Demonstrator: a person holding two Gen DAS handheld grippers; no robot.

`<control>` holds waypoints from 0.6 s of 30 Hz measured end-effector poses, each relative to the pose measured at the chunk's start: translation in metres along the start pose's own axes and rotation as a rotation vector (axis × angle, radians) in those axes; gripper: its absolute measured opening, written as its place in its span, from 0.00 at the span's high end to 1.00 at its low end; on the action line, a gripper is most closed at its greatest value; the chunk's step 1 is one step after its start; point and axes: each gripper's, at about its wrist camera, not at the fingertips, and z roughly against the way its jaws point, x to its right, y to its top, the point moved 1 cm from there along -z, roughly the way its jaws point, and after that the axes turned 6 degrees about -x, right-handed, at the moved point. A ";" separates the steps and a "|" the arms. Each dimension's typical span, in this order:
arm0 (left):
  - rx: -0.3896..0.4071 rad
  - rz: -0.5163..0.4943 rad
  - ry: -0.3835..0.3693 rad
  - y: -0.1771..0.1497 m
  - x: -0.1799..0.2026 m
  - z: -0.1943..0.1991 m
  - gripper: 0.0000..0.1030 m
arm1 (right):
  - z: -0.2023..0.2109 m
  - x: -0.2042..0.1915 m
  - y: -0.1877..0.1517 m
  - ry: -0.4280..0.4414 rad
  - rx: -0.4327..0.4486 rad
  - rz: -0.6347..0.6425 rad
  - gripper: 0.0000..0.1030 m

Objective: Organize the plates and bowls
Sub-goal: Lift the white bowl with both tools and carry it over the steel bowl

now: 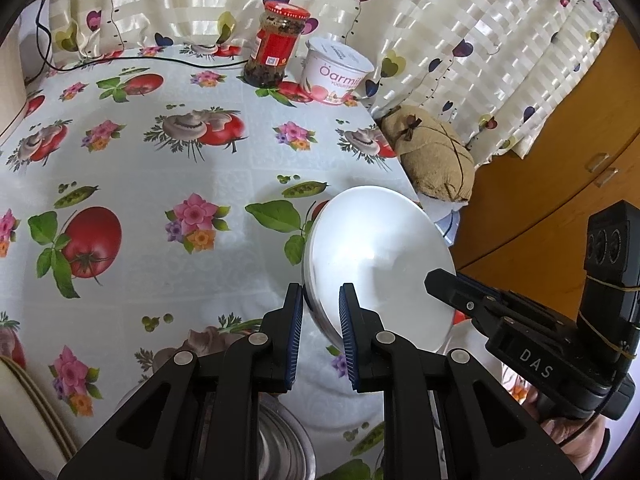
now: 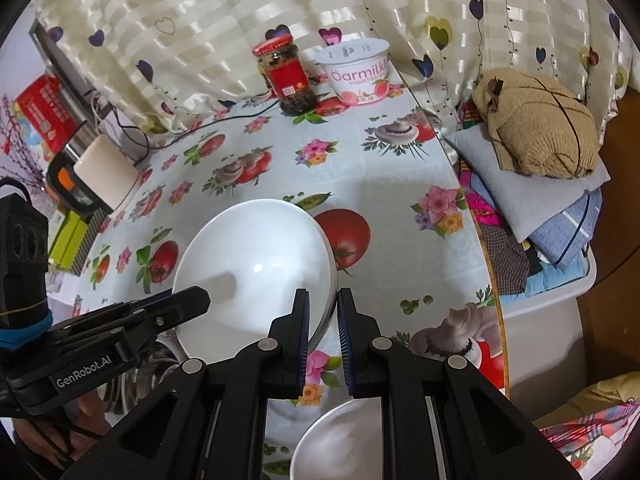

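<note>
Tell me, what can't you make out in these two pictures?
- Left wrist view: metal bowl, mostly behind the left gripper.
- Left wrist view: stacked plates, cut off by the frame edge.
- Right wrist view: second white bowl, partly behind the right gripper.
- Both views: underside of the held white bowl.

In the lower middle of the frame, the left tool (image 1: 320,300) has its two blue-padded fingers astride the near rim of a white bowl (image 1: 380,264), one pad on each face of the tilted rim. The bowl is tipped up, its hollow facing right. From the right edge, the right tool (image 1: 438,280) reaches in, its black tip lying against the bowl's inner face. The desk (image 1: 160,152) wears a cloth printed with tomatoes, mushrooms and flowers. At the upper middle stand a red-lidded jar (image 1: 276,48) and, just to its right, a white yogurt tub (image 1: 338,70). A tan cushion (image 1: 434,152) lies off the desk's right edge. A metal bowl (image 1: 280,444) shows at the bottom between the tool's arms.
</note>
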 end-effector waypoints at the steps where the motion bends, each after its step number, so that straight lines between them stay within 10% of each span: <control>1: 0.004 0.000 0.001 0.000 0.000 0.003 0.81 | 0.002 -0.001 0.000 0.000 0.003 0.002 0.86; 18: 0.073 0.011 0.018 -0.024 -0.009 0.053 0.81 | 0.032 -0.040 -0.012 0.012 0.049 0.057 0.86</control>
